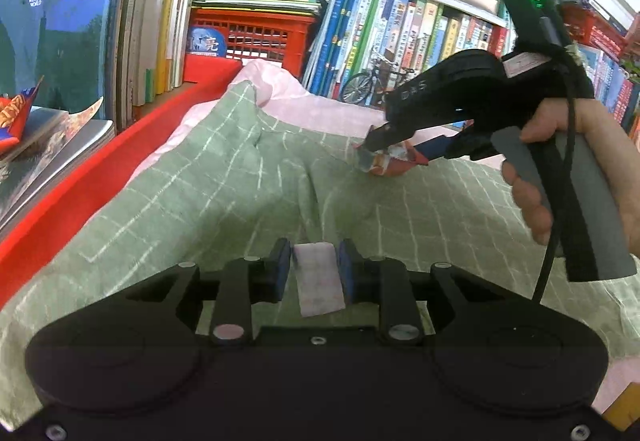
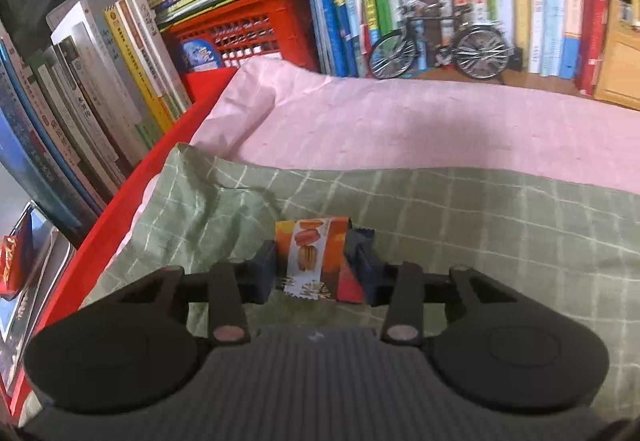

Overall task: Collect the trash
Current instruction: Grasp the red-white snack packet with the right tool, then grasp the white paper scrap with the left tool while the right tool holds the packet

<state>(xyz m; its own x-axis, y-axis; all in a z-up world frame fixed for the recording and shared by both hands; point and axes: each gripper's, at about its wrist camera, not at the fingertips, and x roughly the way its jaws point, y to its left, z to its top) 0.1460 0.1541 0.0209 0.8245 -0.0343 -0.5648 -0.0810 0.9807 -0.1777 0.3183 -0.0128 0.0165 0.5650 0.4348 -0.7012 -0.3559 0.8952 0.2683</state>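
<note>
My right fingers (image 2: pixel 311 265) squeeze the wrapper (image 2: pixel 310 257) on the green blanket (image 2: pixel 480 225). My left fingers (image 1: pixel 314 265) hold a paper scrap (image 1: pixel 318 281). I should lift slowly, keeping both squeezed.

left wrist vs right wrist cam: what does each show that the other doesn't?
Left wrist only: the left tool shut on a pale paper scrap, the person's hand gripping the right tool's handle, and an open magazine at the left edge.

Right wrist only: a close look at the orange macaron wrapper between the right tool pads, which press on it, and bare pink sheet beyond.

Both: the green checked blanket, red crate, model bicycle, rows of books, and the wrapper itself.
</note>
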